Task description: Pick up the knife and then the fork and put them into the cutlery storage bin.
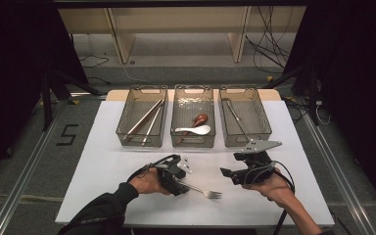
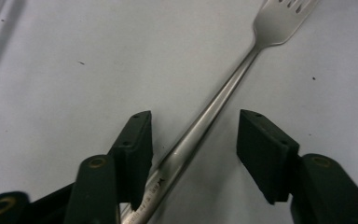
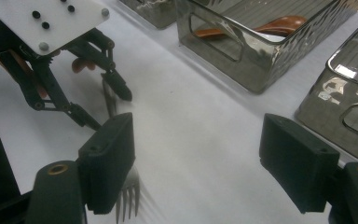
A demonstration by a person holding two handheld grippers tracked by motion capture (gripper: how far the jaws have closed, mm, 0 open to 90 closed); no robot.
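Fork [image 2: 223, 88] handle lies between the left gripper's [image 2: 193, 140] parted jaws.

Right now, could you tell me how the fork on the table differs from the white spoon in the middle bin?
The fork is bare metal; the white spoon looks ceramic. The fork lies on the open table with the left gripper straddling its handle; the spoon rests in the middle bin beside a brown spoon. Both lie flat.

Lying beyond the tabletop's [image 1: 127, 196] far edge: grey floor [image 1: 186, 68], tangled cables [image 1: 269, 44], pale wooden shelving [image 1: 176, 24]; standing dark at both sides.
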